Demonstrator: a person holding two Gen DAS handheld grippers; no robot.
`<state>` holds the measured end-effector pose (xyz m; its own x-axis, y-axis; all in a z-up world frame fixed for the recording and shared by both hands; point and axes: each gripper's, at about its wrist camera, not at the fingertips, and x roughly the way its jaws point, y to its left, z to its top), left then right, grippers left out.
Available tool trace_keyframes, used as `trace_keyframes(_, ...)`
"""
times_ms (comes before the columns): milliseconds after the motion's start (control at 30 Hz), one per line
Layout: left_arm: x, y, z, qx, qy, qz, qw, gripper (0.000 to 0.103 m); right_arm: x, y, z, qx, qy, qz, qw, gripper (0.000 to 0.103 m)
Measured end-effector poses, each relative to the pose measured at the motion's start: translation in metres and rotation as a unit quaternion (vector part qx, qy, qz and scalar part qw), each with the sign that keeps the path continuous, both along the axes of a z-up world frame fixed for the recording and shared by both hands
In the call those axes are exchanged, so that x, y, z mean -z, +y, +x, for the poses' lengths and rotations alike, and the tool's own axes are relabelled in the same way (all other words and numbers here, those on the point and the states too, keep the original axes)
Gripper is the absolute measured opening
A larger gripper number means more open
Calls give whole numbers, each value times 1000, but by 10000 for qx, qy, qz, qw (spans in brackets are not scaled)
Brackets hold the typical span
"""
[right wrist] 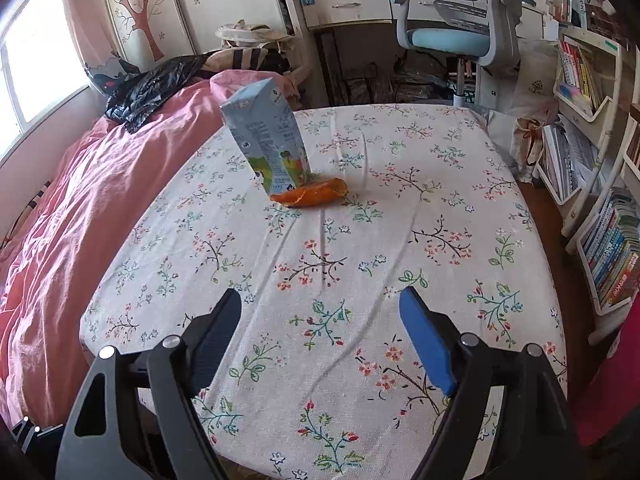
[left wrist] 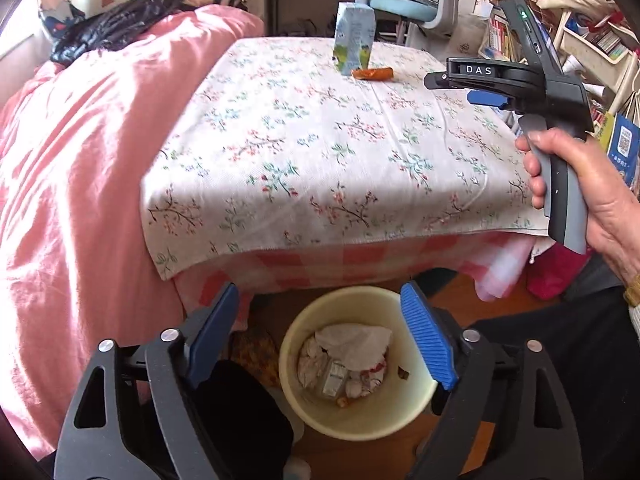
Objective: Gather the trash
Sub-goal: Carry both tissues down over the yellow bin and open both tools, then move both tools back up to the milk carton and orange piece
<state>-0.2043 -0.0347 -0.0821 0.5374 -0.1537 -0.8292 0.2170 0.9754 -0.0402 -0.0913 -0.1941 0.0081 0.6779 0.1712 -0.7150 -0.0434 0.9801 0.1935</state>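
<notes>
A cream waste bin [left wrist: 362, 426] stands on the floor under the table's near edge, with crumpled tissue [left wrist: 354, 344] and other scraps inside. My left gripper [left wrist: 320, 300] hangs open right above it, nothing between its blue pads. On the flowered tablecloth [right wrist: 360, 240] at the far side stands a light blue drink carton [right wrist: 268, 140] [left wrist: 354, 40]. An orange wrapper [right wrist: 310, 194] [left wrist: 372, 74] lies against its base. My right gripper [right wrist: 320, 300] is open and empty over the near part of the table, well short of both. In the left wrist view a hand holds the right gripper [left wrist: 456, 90].
A bed with a pink cover [left wrist: 80, 160] adjoins the table on the left, a black plastic bag [right wrist: 148, 88] on it. Behind the table stands a blue office chair [right wrist: 452, 36]. Bookshelves [right wrist: 608, 248] line the right side. A red object [left wrist: 554, 276] sits by the table's right corner.
</notes>
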Motion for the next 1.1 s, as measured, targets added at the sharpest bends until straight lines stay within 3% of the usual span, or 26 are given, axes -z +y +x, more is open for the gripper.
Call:
trace_keyframes(367,-2,-7,-1,44,-185,259,9995,84,1,2,-1,-130,-81,23,9999,80)
trace_keyframes(1100,0,-8,3,22,-289,251,9993,85,-8,-6,-3,-89,-234,349,9991,82)
